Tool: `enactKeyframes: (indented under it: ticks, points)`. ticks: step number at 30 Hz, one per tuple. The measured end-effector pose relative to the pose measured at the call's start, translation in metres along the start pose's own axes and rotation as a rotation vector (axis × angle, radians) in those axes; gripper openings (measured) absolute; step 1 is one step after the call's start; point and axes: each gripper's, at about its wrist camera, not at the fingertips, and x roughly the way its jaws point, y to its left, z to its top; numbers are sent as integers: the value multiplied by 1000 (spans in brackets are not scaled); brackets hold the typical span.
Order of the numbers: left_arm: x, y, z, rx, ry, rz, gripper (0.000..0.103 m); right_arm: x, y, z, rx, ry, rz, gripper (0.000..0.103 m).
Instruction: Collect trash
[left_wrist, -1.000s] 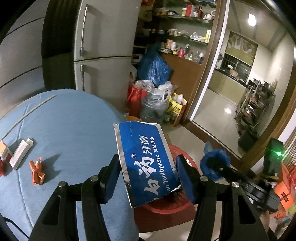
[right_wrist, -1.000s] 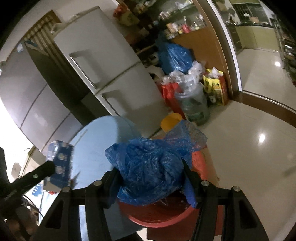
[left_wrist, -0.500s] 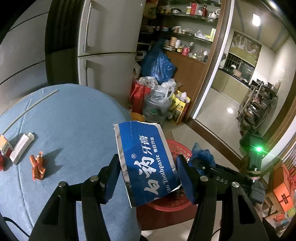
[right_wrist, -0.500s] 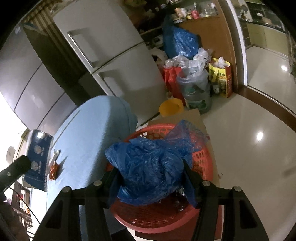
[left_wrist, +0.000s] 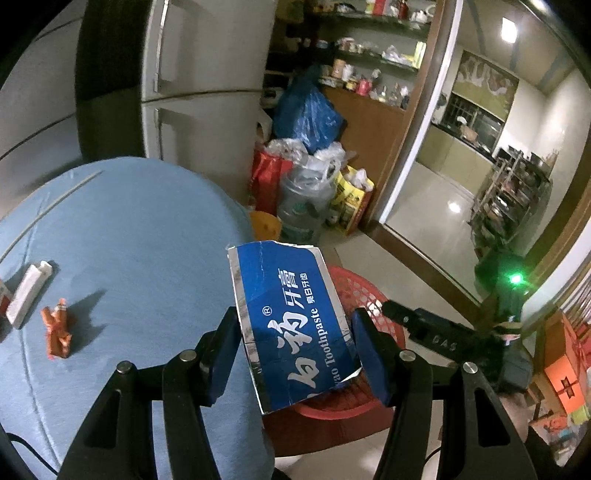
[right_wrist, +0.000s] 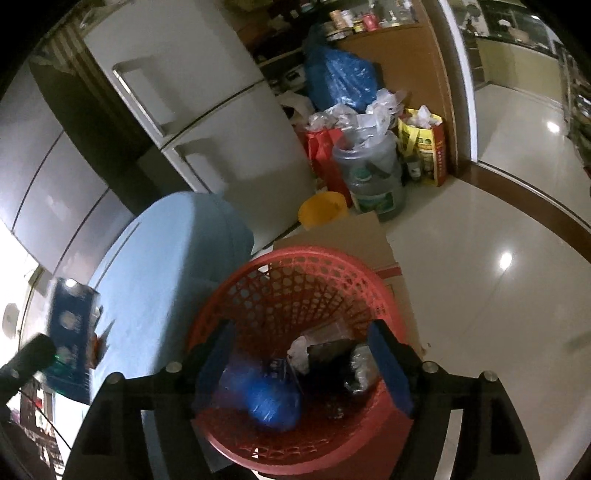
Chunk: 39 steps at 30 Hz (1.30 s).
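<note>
My left gripper (left_wrist: 295, 350) is shut on a blue toothpaste box (left_wrist: 291, 321) and holds it above the edge of the blue table (left_wrist: 129, 236), beside the red mesh basket (left_wrist: 354, 291). My right gripper (right_wrist: 303, 365) is open and empty, right over the red basket (right_wrist: 295, 280). A crumpled blue plastic bag (right_wrist: 271, 402), blurred, is inside the basket on other trash. The toothpaste box also shows at the left of the right wrist view (right_wrist: 70, 332). An orange wrapper (left_wrist: 57, 332) and a white packet (left_wrist: 27, 291) lie on the table.
Two fridges (left_wrist: 199, 81) stand behind the table. Full bags, a water jug (right_wrist: 373, 177) and a yellow bowl (right_wrist: 321, 208) crowd the floor past the basket. A cardboard box (right_wrist: 354, 236) lies under the basket. Tiled floor (right_wrist: 498, 229) lies to the right.
My right gripper moved over the basket, opened and let go of the blue bag, which is now in the basket. My left gripper keeps the toothpaste box, nearly unmoved.
</note>
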Motion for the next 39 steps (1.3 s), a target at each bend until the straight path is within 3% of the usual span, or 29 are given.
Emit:
enactKeyframes:
  ticks: [13,21,31,39]
  points:
    - [66,-30,5,68,120,-84,64,-18,-30,5,113,-38,-2,78]
    - [92,-34,9,86,173,-64,75,-23,-30,9,114,-52,5,78]
    - [57,2,11,6,119,-36,78,-21,-19,10,104,-51,19,78]
    - [11,47,-1,-97,43,14,80,-17,20,9,40,-44,58,78]
